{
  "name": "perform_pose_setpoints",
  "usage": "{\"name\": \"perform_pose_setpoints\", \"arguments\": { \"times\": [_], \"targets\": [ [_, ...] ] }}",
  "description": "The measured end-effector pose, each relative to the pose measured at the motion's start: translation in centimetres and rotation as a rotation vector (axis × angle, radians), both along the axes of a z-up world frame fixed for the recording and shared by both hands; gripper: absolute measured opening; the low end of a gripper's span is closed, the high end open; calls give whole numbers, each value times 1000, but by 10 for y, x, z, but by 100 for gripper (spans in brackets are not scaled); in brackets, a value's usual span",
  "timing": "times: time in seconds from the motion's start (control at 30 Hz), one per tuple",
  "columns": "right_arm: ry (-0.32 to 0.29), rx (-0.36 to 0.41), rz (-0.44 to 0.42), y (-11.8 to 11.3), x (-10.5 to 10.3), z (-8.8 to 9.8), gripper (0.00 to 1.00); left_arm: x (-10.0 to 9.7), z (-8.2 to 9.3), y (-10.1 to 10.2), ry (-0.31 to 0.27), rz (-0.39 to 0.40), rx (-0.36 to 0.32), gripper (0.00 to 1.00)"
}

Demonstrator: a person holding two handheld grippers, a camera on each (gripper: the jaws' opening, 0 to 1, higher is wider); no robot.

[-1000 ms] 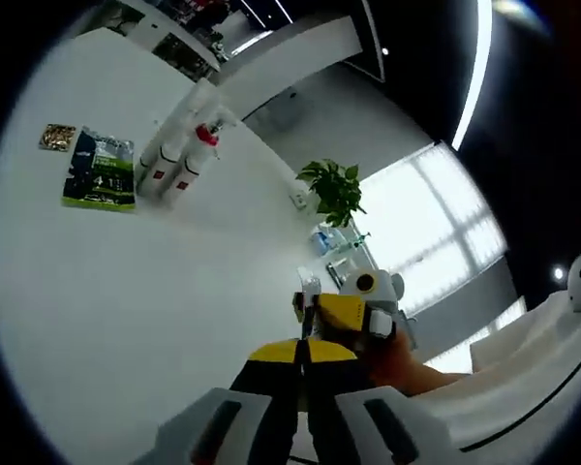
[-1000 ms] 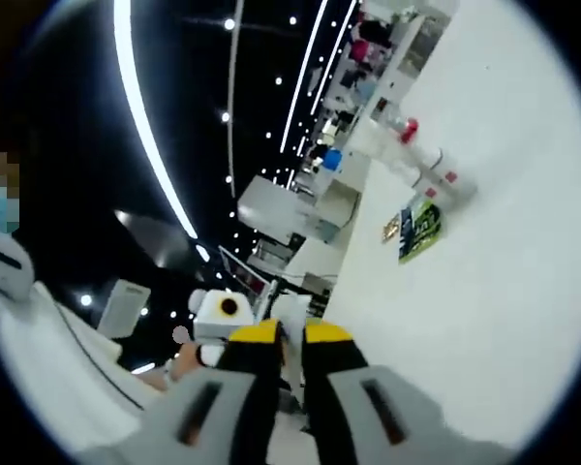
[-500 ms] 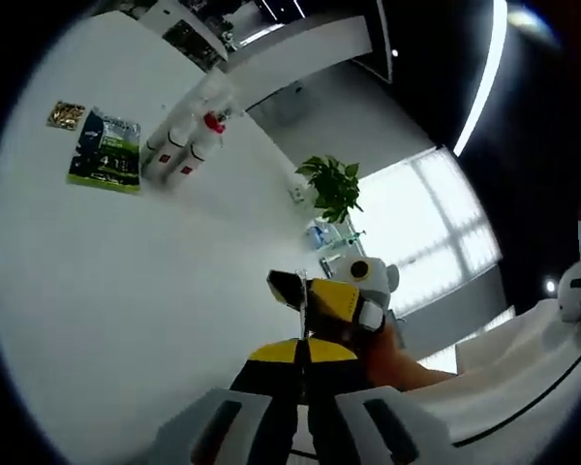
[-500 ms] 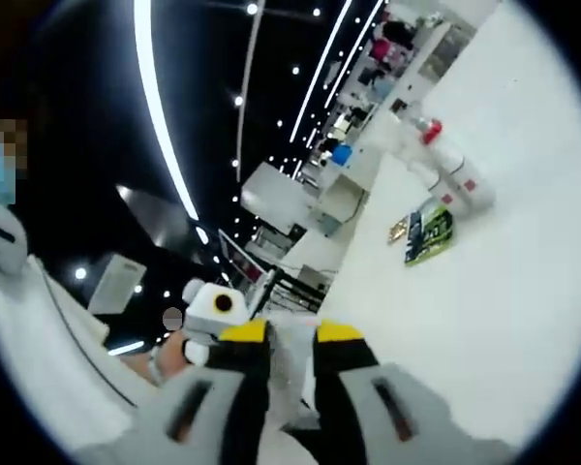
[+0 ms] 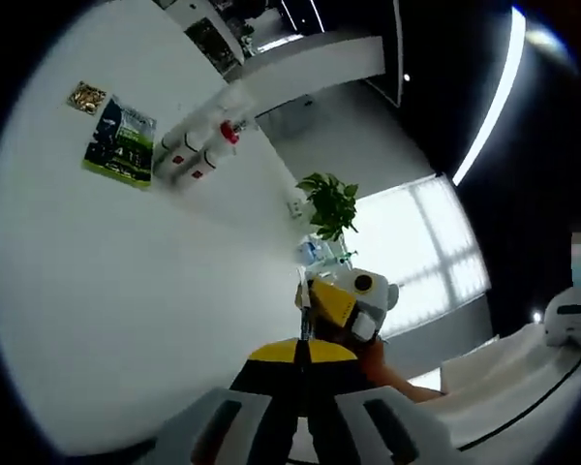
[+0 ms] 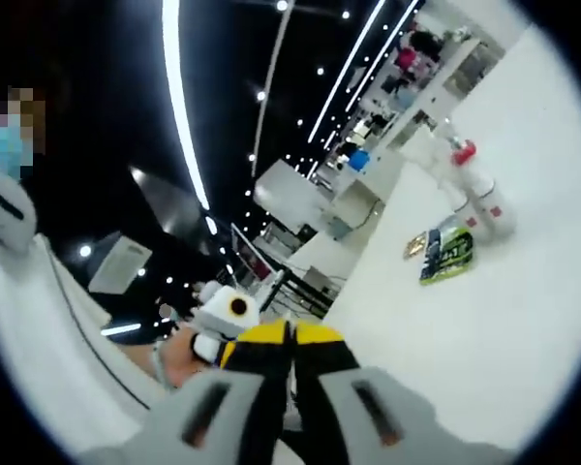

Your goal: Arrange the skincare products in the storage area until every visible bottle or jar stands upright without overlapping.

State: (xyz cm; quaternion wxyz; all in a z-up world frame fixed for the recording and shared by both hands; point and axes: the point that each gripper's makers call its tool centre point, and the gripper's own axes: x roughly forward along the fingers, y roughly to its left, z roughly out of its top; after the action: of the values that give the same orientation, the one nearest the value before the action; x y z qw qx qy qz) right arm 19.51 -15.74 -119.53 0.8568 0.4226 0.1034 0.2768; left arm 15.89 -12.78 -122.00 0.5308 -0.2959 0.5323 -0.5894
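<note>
A cluster of white bottles (image 5: 189,160) with red marks lies side by side at the far end of the white table (image 5: 126,300); one has a red cap (image 5: 229,133). The same bottles (image 6: 479,194) appear in the right gripper view, far off. My left gripper (image 5: 303,351) is shut with nothing between its yellow tips, well short of the bottles. My right gripper (image 6: 290,334) is shut too, its tips touching. In the left gripper view the right gripper (image 5: 341,300) shows just ahead, held by a hand. The left gripper (image 6: 228,315) appears at the left of the right gripper view.
A green sachet (image 5: 121,143) and a small gold packet (image 5: 87,97) lie beside the bottles; the sachet (image 6: 448,254) also shows in the right gripper view. A potted plant (image 5: 329,199) stands past the table's far edge. Shelves and counters lie beyond.
My right gripper's jaws stood apart half a second ago and have now come together. Both cameras have shifted and rolled slightly; the bottles and packets have stayed in place.
</note>
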Motion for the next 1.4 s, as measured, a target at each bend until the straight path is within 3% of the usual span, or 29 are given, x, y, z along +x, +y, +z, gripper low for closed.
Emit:
{"name": "perform_pose_setpoints", "arguments": {
  "times": [0.03, 0.1, 0.2, 0.27, 0.4, 0.5, 0.63, 0.73, 0.8, 0.97, 1.4],
  "targets": [
    [15, 26, 27, 3, -1, 2, 3, 1, 0, 1, 6, 10, -3, 0],
    [50, -2, 42, 7, 0, -4, 14, 6, 2, 4, 29, 41, -22, 0],
    [51, -52, 125, 21, -7, -7, 5, 7, 4, 6, 35, 59, -32, 0],
    [43, -68, 112, 21, -5, -5, 3, 7, 5, 8, 29, 73, -32, 0],
    [90, -49, 145, 30, 2, -8, 1, 10, 3, 16, 33, 123, -29, 0],
    [111, 63, 175, 35, 8, 1, 0, 24, 9, 19, -30, 211, -95, 3],
    [141, 125, 198, 40, 14, 6, 0, 28, 18, 23, -16, 213, -128, 11],
    [143, 73, 235, 54, 27, 5, 0, 36, 18, 26, -17, 177, -119, 6],
    [137, 77, 235, 55, 32, 7, 3, 43, 22, 30, 15, 187, -132, 1],
    [133, -35, 214, 56, 52, 6, 5, 64, 23, 37, 30, 212, -127, 0],
    [209, -76, 157, 54, 65, -3, 4, 82, 12, 40, 77, 173, -119, 0]
  ]
}}
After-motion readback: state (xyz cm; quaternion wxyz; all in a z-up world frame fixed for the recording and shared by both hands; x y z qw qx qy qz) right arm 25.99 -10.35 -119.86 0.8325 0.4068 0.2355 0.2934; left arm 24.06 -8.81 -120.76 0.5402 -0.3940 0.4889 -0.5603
